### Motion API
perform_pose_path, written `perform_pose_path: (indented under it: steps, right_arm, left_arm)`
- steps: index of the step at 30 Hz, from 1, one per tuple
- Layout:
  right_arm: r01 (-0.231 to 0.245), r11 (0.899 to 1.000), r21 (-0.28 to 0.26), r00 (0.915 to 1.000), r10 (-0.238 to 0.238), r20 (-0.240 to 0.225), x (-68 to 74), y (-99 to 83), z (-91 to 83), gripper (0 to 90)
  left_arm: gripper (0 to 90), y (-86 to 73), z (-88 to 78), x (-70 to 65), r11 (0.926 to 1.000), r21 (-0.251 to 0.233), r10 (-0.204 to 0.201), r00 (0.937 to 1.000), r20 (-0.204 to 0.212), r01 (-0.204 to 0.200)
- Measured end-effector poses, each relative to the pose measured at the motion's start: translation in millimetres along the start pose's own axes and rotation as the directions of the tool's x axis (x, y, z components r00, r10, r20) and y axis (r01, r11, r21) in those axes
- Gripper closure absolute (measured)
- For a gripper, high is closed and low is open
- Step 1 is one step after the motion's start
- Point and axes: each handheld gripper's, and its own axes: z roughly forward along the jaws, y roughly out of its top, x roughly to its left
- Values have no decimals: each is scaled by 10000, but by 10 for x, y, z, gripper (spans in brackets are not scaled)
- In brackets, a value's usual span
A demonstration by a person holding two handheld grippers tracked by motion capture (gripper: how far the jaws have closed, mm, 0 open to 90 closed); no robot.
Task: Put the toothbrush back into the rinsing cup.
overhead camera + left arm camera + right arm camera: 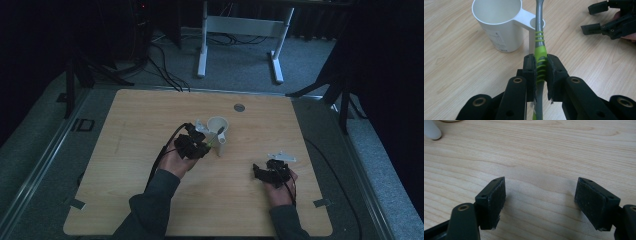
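The left gripper clenched a toothbrush beside the cup, mid-worktop; the right gripper, jaws released, sat at four o'clock over bare wood.

The cup is plain white, with a faint grey printed label low on its side. The toothbrush has a grey handle with a lime-green ribbed grip. Both grippers are black. The table is pale wood with fine grain lines.
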Motion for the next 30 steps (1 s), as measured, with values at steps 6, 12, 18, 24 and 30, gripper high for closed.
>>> perform_pose_path:
  steps: [6,12,18,24,30]
  right_arm:
    - [1,10000,2,10000,-1,2,0,0,0,246]
    - [4,10000,1,10000,-4,1,0,0,0,247]
    - [0,10000,1,10000,0,-1,0,0,0,246]
    - [4,10000,2,10000,-4,1,0,0,0,246]
    - [3,10000,-1,10000,-3,0,0,0,0,246]
  left_arm:
    - [790,1,-3,-12,9997,-235,76,10000,6,-76]
    - [790,-2,-6,-10,9988,-483,56,10000,-53,-59]
    - [790,-4,-4,-1,9985,-551,-17,10000,-85,13]
    - [790,-5,-16,-1,9974,-727,-30,10000,-91,24]
    - [790,-5,-21,1,9957,-921,-88,9998,-167,72]
